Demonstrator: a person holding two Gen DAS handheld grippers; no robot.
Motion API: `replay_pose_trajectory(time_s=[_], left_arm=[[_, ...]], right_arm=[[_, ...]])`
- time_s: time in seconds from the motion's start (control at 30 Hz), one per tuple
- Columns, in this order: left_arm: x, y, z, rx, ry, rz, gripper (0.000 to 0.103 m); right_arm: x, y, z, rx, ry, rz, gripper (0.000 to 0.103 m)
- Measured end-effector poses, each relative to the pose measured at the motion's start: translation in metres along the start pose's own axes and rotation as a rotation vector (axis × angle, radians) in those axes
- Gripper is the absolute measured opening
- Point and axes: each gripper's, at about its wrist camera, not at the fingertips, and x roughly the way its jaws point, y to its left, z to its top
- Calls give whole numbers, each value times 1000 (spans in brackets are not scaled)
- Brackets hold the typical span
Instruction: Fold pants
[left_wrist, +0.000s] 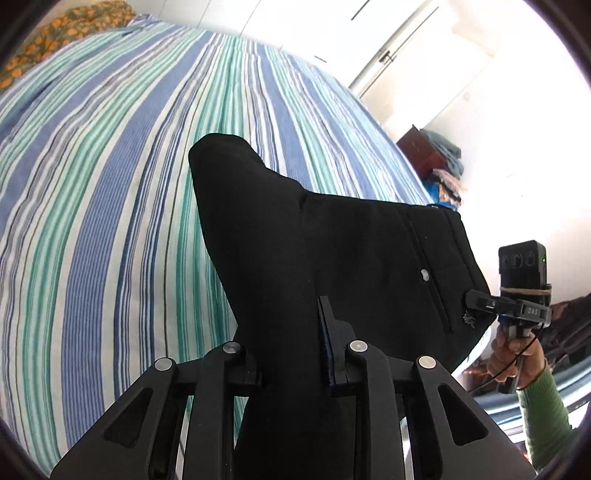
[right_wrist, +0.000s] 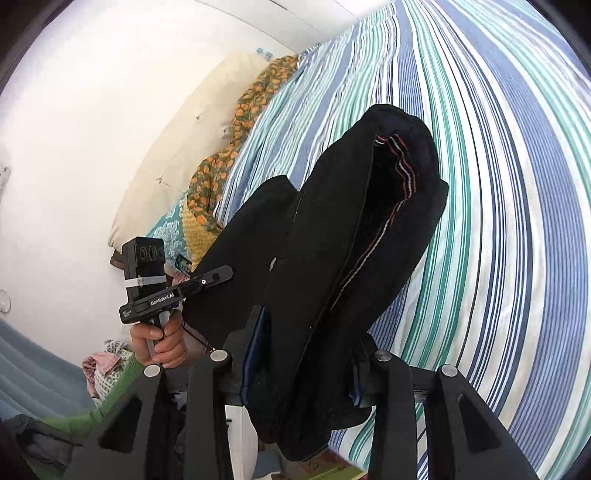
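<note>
Broadly, the striped bed (left_wrist: 110, 166) spreads below as the landing surface, and the black pants (left_wrist: 295, 240) hang above it, lifted clear, likely so the cloth can drape straight before being laid down for a fold. Each tool is clamped on the fabric: the left tool (left_wrist: 291, 350) pinches one bunched edge, while the right tool (right_wrist: 303, 354) grips the edge showing the waistband's striped lining (right_wrist: 399, 162).
</note>
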Motion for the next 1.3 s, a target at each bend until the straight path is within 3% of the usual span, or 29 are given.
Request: replay_pose_trajectory(time_s=[0.03,0.07,0.13,0.17,0.2,0.3,0.37,0.4,0.43,0.5,0.6,0.77,0.87,1.07,1.3], left_arm=[[5,1,4,20,-25,31,34],[13,2,4,45,-47,90,59],[31,12,-6,83,-76,330,90],[38,19,-17,99,-82,444,85],[42,26,-29,112,-65,510,82],[27,39,-74,126,-52,549,81],[8,37,-101,176,-72,589,88],[-1,32,-113,204,-78,615,91],[-11,26,-121,229,-82,640,93],[-22,12,-127,281,-90,692,95],[-38,-20,-119,342,-129,777,98],[-75,-62,-86,288,-228,783,101],[-93,-83,-87,254,-269,761,101],[-92,-97,-108,176,-183,703,101],[-90,-103,-119,147,-135,644,101]], right_arm=[[-1,0,10,-12,-14,-4,39],[-1,-3,19,-21,-27,-17,41],[4,-20,27,-13,-50,-69,58],[7,-32,25,6,-49,-114,64],[8,-48,20,29,-50,-197,67],[-11,-87,-15,88,-60,-415,67],[-38,-97,-49,88,-81,-473,68],[-53,-99,-66,82,-88,-492,73],[-67,-99,-80,76,-93,-526,89],[-91,-92,-107,65,-103,-600,103],[-118,-82,-125,66,-123,-665,103],[-138,-18,-109,-26,-238,-781,103],[-128,36,-98,-129,-276,-803,103],[-78,113,-107,-301,-231,-828,103],[-46,129,-132,-286,-183,-800,103]])
